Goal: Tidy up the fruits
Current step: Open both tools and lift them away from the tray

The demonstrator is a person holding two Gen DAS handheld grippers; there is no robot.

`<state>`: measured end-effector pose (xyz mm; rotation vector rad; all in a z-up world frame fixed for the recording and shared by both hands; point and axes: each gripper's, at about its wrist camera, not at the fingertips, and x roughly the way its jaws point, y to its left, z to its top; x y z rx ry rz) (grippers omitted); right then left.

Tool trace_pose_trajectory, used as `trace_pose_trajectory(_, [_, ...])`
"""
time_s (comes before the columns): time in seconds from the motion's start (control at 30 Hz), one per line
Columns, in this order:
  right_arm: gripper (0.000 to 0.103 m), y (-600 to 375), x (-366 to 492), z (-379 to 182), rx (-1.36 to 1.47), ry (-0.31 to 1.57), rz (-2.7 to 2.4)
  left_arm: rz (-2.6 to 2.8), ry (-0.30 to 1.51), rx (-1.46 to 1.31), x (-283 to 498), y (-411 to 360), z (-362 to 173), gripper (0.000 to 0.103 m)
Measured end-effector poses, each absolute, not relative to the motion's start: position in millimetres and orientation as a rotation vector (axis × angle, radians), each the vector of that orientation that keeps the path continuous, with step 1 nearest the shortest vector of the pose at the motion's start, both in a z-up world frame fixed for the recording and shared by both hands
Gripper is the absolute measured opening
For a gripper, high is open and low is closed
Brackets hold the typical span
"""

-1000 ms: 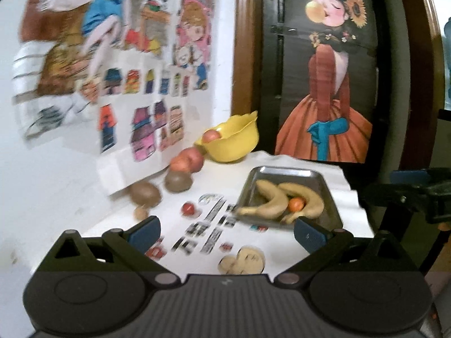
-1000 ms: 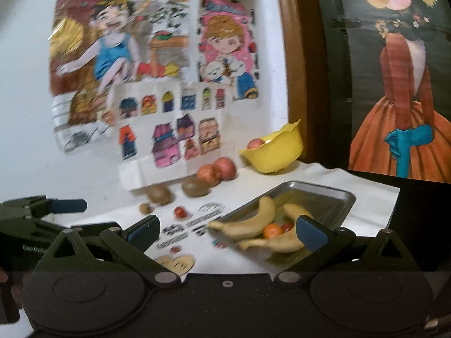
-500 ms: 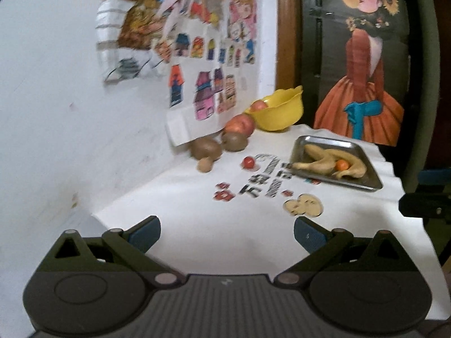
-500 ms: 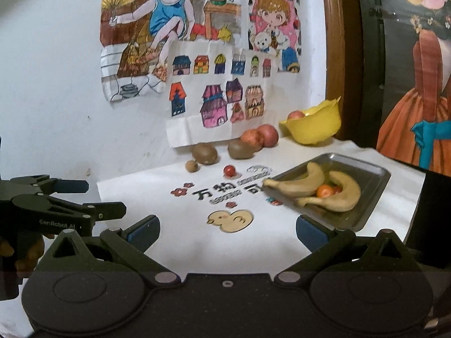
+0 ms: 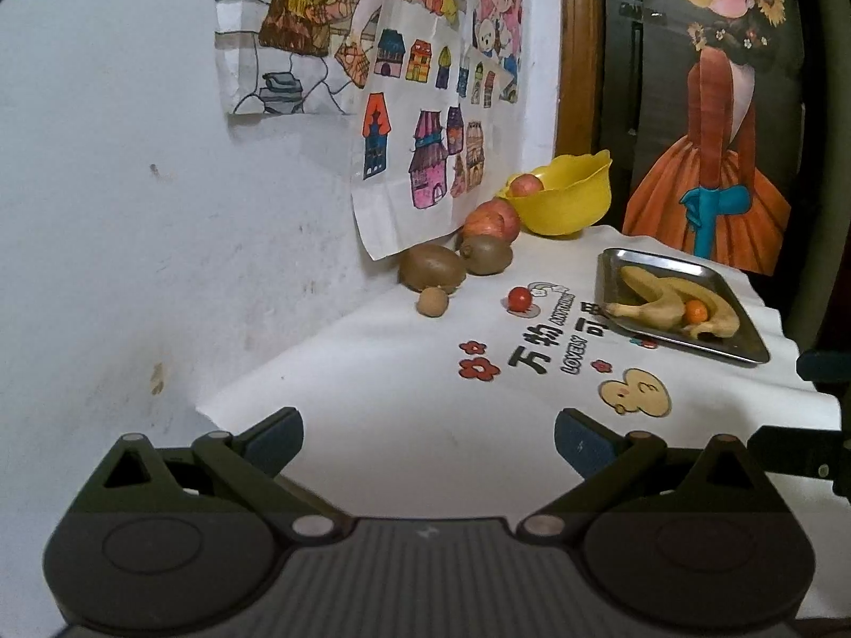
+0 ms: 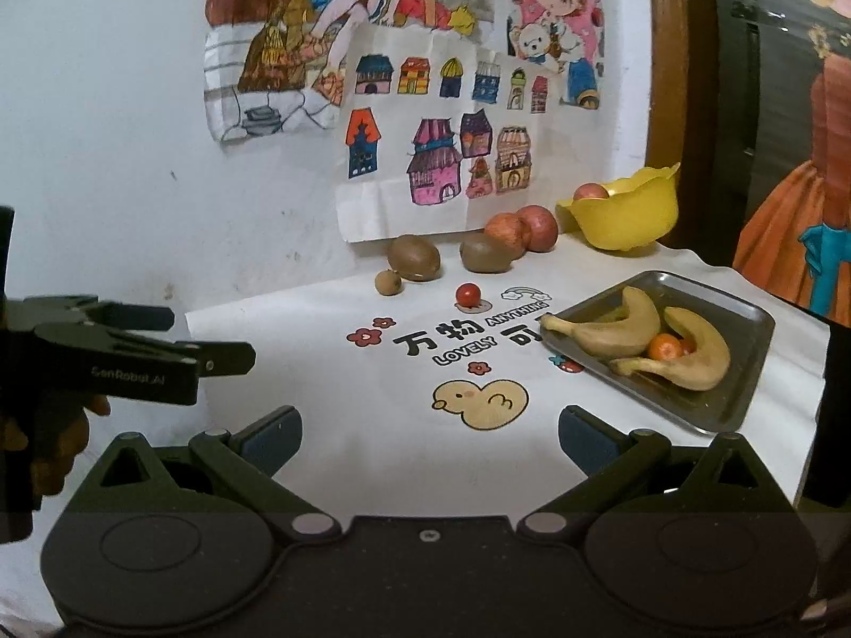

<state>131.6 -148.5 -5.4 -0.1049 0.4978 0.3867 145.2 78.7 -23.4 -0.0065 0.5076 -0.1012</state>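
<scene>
White tablecloth (image 6: 340,425); yellow bowl (image 6: 627,223) hides most of one apple (image 6: 589,191).

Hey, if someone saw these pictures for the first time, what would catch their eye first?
Probably the bright yellow bowl at the back by the wall, with an apple inside it. Next, the metal tray on the right holding two bananas with a small orange fruit between them. Loose kiwis and a red cherry tomato lie on the white printed cloth.

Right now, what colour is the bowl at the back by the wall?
Yellow. The bowl, with a scalloped rim, shows best in the right wrist view.
</scene>
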Motion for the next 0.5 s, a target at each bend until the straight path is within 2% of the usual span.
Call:
trace_pose_trajectory(0.27, [0.102, -151, 179, 3, -0.104, 0.442, 0.437, -0.11, 0.511, 0.136, 194, 71, -15, 0.103])
trace_pose_trajectory(0.5, [0.102, -146, 247, -4, -0.15, 0.465, 0.471, -0.123, 0.522, 0.157, 245, 66, -22, 0.103])
